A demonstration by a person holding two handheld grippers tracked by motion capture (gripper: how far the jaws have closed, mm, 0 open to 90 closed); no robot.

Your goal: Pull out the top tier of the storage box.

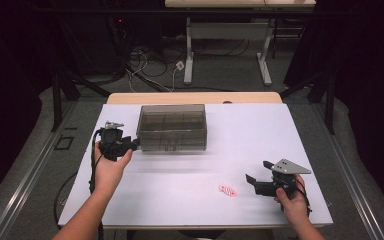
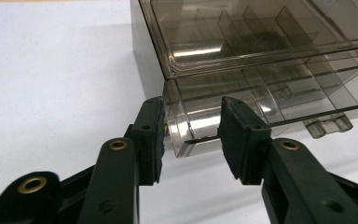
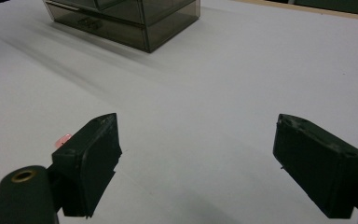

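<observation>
- Left tool: jaws straddle the smoky compartment box's near corner, one pad touching, not clamped
- Right tool: jaws wide apart, nothing between; pink item at its 9 o'clock on the counter

The compartment box stands on the table above the frame's centre. The left gripper sits at the box's lower-left corner. The small wrapped piece lies lower right of centre, with the right gripper just right of it.

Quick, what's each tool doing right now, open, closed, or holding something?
Left tool: open, jaws straddling the near corner of the smoky clear compartment box, with a gap at the right pad.
Right tool: open wide, holding nothing.
</observation>
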